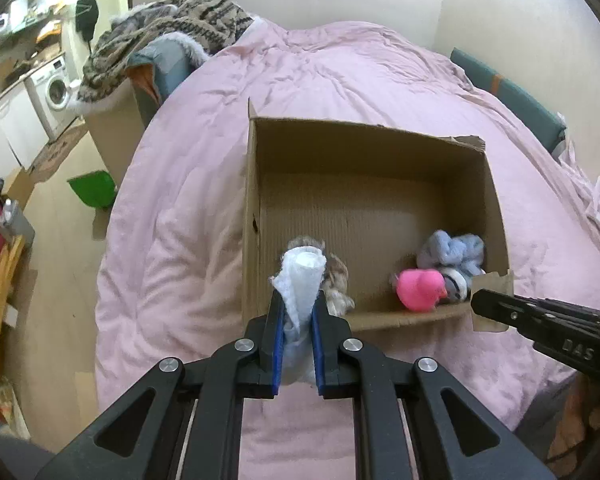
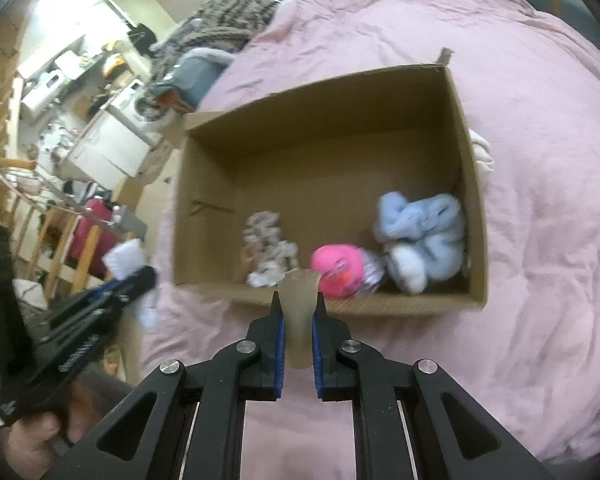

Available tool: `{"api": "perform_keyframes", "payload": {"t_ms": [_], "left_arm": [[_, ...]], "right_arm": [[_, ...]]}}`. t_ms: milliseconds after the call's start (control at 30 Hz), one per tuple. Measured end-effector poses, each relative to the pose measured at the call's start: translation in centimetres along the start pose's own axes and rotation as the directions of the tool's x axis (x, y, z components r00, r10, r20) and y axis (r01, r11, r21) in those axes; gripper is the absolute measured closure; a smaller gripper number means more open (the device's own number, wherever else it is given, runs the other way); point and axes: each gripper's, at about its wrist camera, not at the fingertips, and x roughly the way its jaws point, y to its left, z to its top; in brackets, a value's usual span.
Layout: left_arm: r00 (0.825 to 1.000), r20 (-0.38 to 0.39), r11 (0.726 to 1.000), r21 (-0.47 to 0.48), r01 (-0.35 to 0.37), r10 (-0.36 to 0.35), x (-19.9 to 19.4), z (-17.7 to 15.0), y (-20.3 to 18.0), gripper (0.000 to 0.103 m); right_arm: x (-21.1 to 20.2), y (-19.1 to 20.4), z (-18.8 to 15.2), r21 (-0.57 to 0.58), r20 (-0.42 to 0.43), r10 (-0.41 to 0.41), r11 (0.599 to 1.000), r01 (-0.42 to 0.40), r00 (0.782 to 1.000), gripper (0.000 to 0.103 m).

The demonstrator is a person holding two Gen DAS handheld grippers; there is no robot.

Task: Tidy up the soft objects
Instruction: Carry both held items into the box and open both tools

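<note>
An open cardboard box [image 1: 364, 148] [image 2: 332, 92] lies on a pink bed cover. Inside it are a pink plush toy [image 1: 420, 289] [image 2: 338, 268], a light blue plush [image 1: 452, 250] [image 2: 424, 232] and a grey-brown fuzzy item [image 1: 336, 280] [image 2: 266, 248]. My left gripper [image 1: 298, 296] is shut on a white soft cloth [image 1: 302, 284], held just before the box's near left corner. My right gripper [image 2: 298, 300] is shut on a pale beige soft item [image 2: 298, 312] at the box's near wall. The right gripper also shows in the left wrist view [image 1: 540, 320], and the left gripper in the right wrist view [image 2: 100, 300].
The pink bed cover [image 1: 340, 72] [image 2: 540, 240] fills most of both views. A patterned blanket pile [image 1: 168, 28] lies at the bed's far left. A green bin [image 1: 92, 190], a washing machine [image 1: 56, 92] and wooden furniture [image 2: 60, 240] stand on the floor at left.
</note>
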Motion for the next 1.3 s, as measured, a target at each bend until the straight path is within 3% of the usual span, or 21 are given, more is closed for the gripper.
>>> {"api": "perform_keyframes", "payload": {"t_ms": [200, 333, 533, 633, 800, 1100, 1300], "left_arm": [[1.000, 0.003, 0.999, 0.049, -0.005, 0.005, 2.4, 2.1, -0.8, 0.092], [1.000, -0.011, 0.999, 0.045, 0.001, -0.001, 4.7, 2.7, -1.1, 0.092], [1.000, -0.008, 0.999, 0.054, 0.003, -0.003, 6.6, 1.9, -0.8, 0.092], [1.000, -0.013, 0.999, 0.044, 0.003, -0.002, 7.0, 1.9, -0.4, 0.091], [1.000, -0.016, 1.000, 0.021, 0.013, -0.013, 7.3, 1.8, -0.2, 0.091], [0.999, 0.013, 0.996, 0.077, 0.038, -0.039, 7.3, 1.3, -1.2, 0.091], [0.999, 0.027, 0.998, 0.042, 0.039, -0.040, 7.3, 1.4, -0.6, 0.091]], "right_arm": [[2.4, -1.6, 1.7, 0.001, -0.026, -0.099, 0.995, 0.099, 0.995, 0.090], [3.9, -1.9, 2.0, -0.009, -0.059, -0.107, 0.994, 0.106, 0.993, 0.090], [5.1, -1.6, 2.3, 0.006, -0.065, 0.008, 1.000, -0.008, 0.998, 0.090], [5.4, -1.5, 2.4, 0.014, -0.054, 0.024, 1.000, -0.023, 0.998, 0.090], [5.1, -1.5, 2.5, 0.017, -0.021, 0.019, 1.000, -0.018, 1.000, 0.090], [4.9, -1.6, 2.5, 0.021, -0.010, 0.014, 1.000, -0.014, 1.000, 0.090], [4.6, -1.9, 2.4, 0.028, 0.005, 0.012, 1.000, -0.012, 1.000, 0.090]]}}
